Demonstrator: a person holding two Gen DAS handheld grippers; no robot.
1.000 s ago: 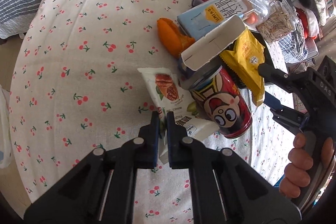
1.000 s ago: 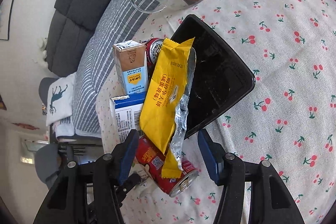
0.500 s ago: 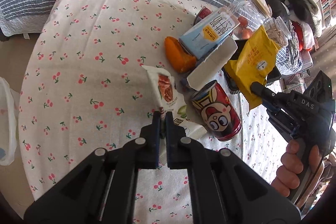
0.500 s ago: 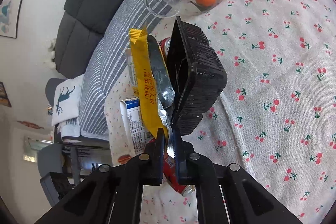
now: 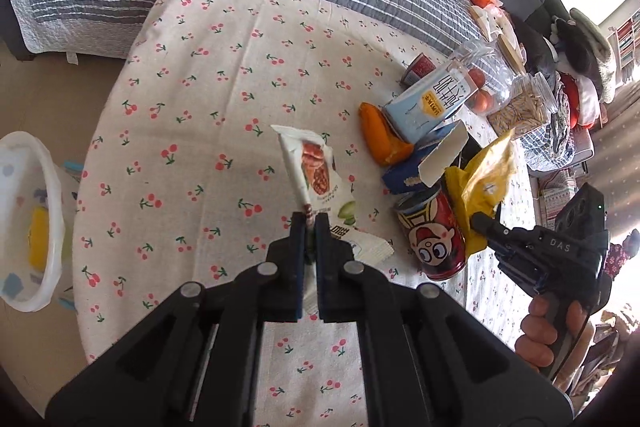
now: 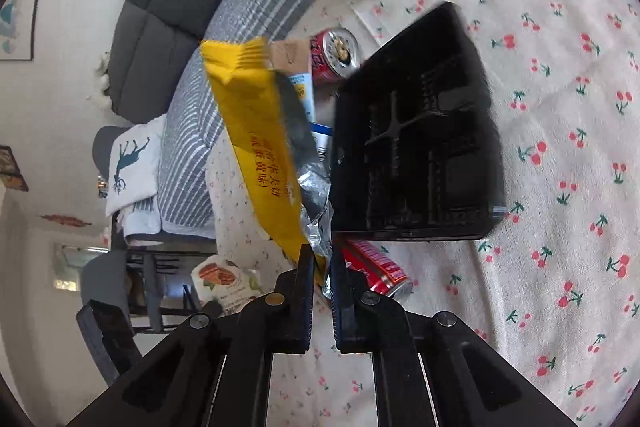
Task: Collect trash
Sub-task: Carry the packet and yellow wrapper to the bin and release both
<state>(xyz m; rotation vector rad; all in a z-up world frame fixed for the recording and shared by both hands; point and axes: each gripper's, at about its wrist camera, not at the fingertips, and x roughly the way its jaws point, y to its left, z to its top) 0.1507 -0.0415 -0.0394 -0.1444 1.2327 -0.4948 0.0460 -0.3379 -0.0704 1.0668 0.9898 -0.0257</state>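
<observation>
- The white snack wrapper with a nut picture [image 5: 318, 175] is pinched at its lower end in the left gripper [image 5: 310, 227], jaws clamped tight on it, so it hangs just above the cherry-print tablecloth [image 5: 192, 131].
- The crinkly yellow foil-lined wrapper [image 6: 256, 131] is caught in the right gripper [image 6: 322, 259], which has just snapped closed on its bottom edge. The wrapper sticks up and leans left.
- A black plastic compartment tray [image 6: 416, 155] stands tilted right beside that yellow wrapper, touching it near the jaws.
- A red soda can [image 6: 376, 269] lies on its side under the tray's lower edge.
- A second red can [image 6: 336, 53] and a light blue drink carton [image 6: 302, 89] sit behind the yellow wrapper.
- A white plastic bin [image 5: 34, 223] is off the tablecloth's left edge, well away from the wrappers.
</observation>
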